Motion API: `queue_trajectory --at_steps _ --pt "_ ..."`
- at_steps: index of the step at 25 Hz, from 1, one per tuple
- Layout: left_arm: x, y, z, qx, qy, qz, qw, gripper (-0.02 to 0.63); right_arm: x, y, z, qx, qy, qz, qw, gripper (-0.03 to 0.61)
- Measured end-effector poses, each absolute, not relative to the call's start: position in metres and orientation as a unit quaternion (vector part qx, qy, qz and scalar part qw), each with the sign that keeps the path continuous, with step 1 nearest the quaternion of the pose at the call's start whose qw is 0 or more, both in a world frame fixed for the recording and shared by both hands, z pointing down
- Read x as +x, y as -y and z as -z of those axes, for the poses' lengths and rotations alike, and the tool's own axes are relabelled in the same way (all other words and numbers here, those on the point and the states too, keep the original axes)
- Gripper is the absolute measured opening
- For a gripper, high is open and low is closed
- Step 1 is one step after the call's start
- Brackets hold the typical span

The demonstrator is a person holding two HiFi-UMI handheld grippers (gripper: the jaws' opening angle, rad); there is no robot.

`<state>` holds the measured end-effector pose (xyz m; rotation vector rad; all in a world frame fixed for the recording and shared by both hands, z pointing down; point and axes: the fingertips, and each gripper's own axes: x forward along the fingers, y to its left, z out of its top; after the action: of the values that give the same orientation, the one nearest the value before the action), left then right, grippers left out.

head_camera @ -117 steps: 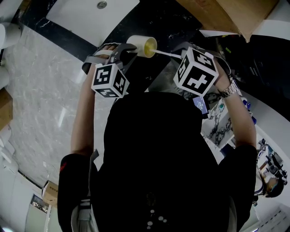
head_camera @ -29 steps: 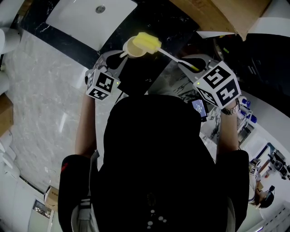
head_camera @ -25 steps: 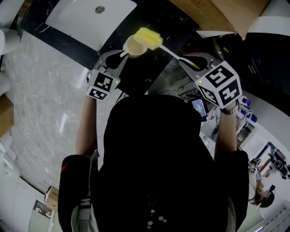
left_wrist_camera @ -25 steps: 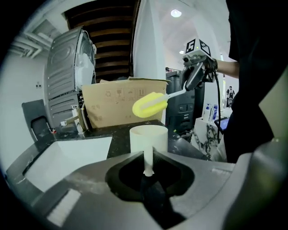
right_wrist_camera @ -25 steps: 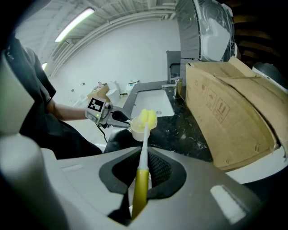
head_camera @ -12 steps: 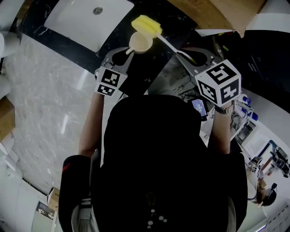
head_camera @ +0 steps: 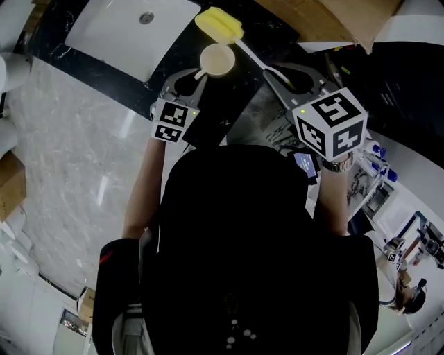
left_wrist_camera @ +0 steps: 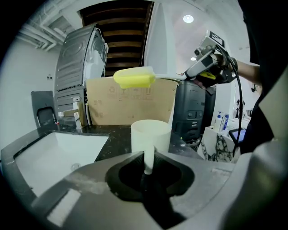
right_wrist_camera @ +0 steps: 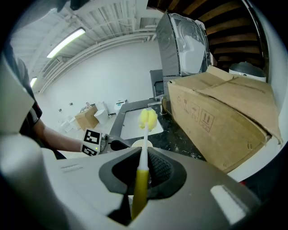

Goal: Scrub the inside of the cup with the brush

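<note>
A cream cup (head_camera: pixel 217 60) stands upright in the air over the black counter. My left gripper (head_camera: pixel 199 75) is shut on its thin handle (left_wrist_camera: pixel 149 162), and the cup's wall (left_wrist_camera: pixel 151 134) rises just past the jaws. My right gripper (head_camera: pixel 284 76) is shut on the brush's yellow handle (right_wrist_camera: pixel 139 182). The white stem runs on to the yellow sponge head (head_camera: pixel 218 26), which hangs above and beyond the cup's rim, outside the cup. In the left gripper view the sponge head (left_wrist_camera: pixel 133 77) floats above the cup, with the right gripper (left_wrist_camera: pixel 208 67) at the upper right. The cup (right_wrist_camera: pixel 143 143) sits below the sponge head (right_wrist_camera: pixel 147 118).
A white sink basin (head_camera: pixel 132 31) lies left of the cup, set into the black counter (head_camera: pixel 257 41). A large cardboard box (head_camera: pixel 333 21) stands behind on the right. A black appliance (left_wrist_camera: pixel 193 108) stands beside the box. Pale marble floor (head_camera: pixel 62 139) spreads to the left.
The sponge head has risen off the cup's rim and now hangs apart beyond it. Both grippers have shifted away from the body, toward the sink end. Earlier still the brush was inside the tilted cup.
</note>
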<state>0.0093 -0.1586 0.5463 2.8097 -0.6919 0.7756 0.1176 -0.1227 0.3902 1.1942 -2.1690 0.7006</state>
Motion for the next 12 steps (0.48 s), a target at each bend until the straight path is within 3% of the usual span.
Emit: queue_trajectory --at_steps 12 --pt "0.0046 0.1581 -0.5396 0.941 0.229 -0.24 0.076 0.104 0.1172 0.1215 -0.3937 0.454 0.805 -0.26 0.279 0.041"
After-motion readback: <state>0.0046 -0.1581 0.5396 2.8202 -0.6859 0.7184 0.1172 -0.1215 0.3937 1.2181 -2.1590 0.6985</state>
